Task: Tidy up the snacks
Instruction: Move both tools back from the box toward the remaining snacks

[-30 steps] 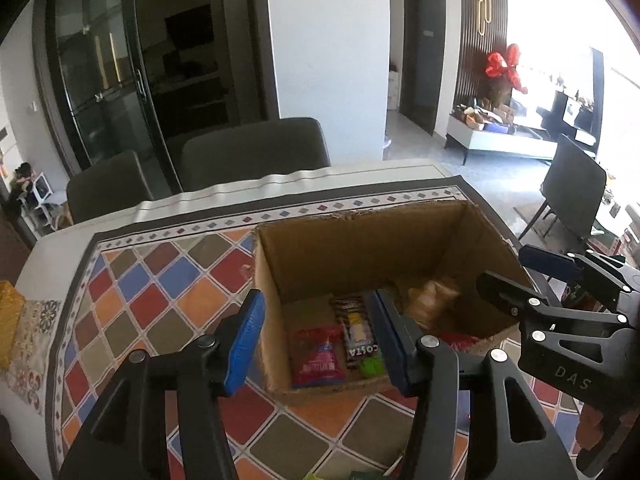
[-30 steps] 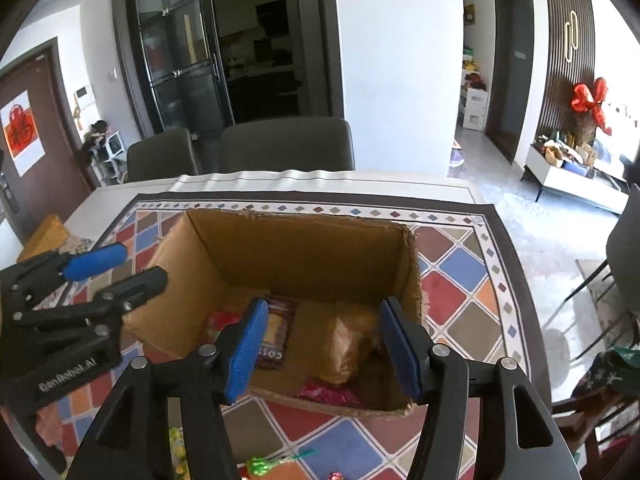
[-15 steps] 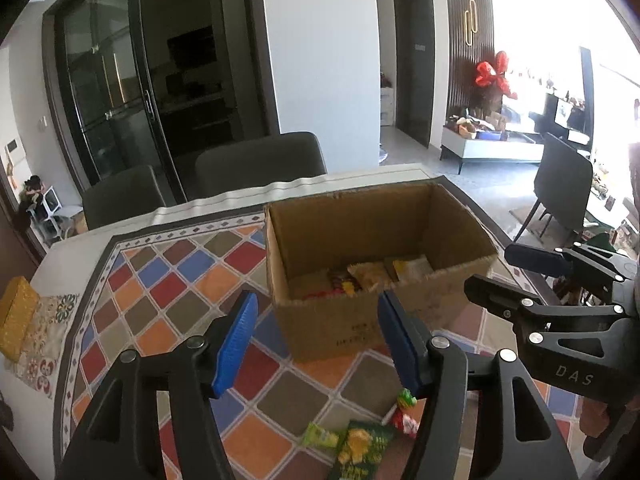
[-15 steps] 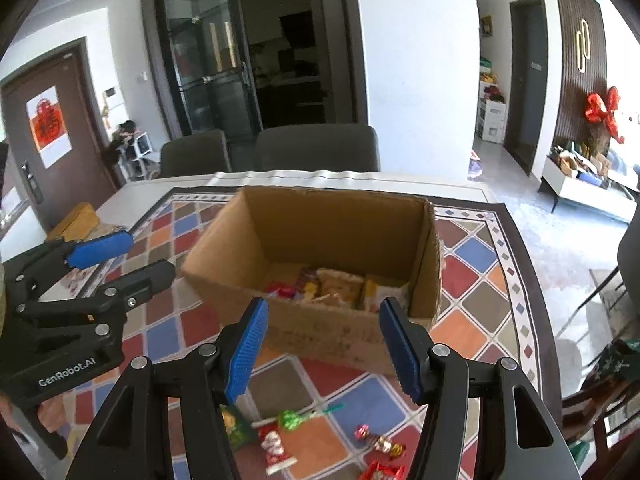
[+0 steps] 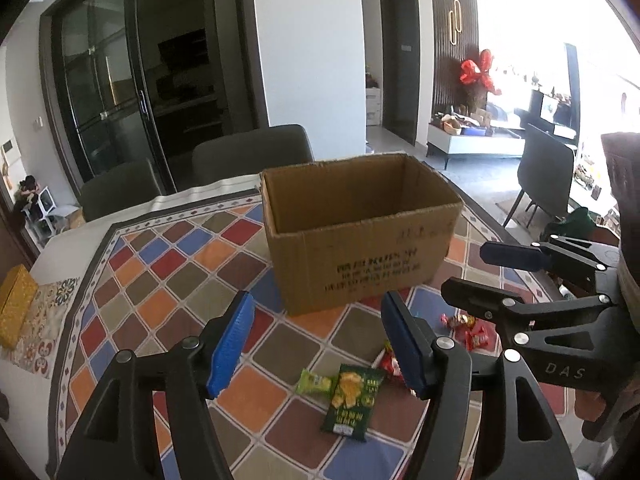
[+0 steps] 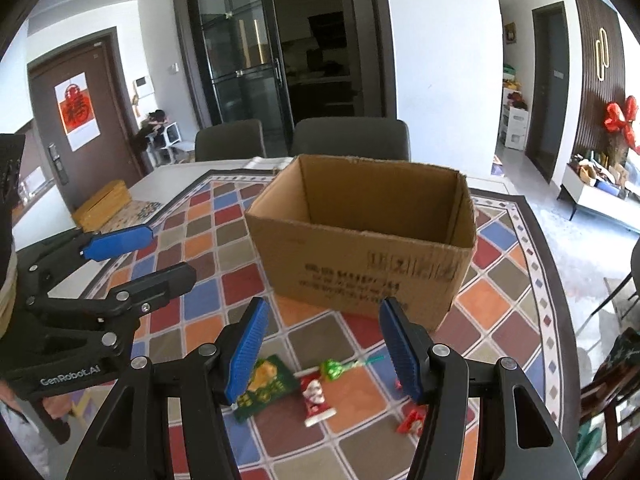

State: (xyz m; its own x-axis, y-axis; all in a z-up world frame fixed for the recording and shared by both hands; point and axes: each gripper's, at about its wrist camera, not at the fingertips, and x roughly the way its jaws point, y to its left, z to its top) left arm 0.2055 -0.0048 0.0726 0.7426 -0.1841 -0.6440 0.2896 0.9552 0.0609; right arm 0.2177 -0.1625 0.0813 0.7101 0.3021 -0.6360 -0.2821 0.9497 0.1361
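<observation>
An open cardboard box (image 5: 360, 256) (image 6: 360, 268) stands on the chequered tablecloth; its near wall hides what lies inside. In front of it lie loose snacks: a dark green chip packet (image 5: 352, 400) (image 6: 264, 388), a small light-green packet (image 5: 314, 382), a red-and-white candy (image 6: 316, 398), a green lollipop (image 6: 334, 368) and red wrappers (image 5: 474, 334) (image 6: 412, 420). My left gripper (image 5: 316, 344) (image 6: 168, 254) hovers above the snacks, its jaws opening with nothing between them. My right gripper (image 6: 326, 336) (image 5: 468, 272) hangs beside it, open and empty.
Two dark chairs (image 6: 352, 136) stand behind the table. A yellow box (image 5: 14, 306) (image 6: 104, 204) rests on a patterned mat at the table's left edge. To the right the tablecloth's dark border (image 6: 548, 248) follows the table edge, with another chair (image 5: 544, 176) beyond.
Both grippers have drawn back from over the box toward the table's near side. The box now sits farther off and the loose snacks have come into view. The left jaws have widened.
</observation>
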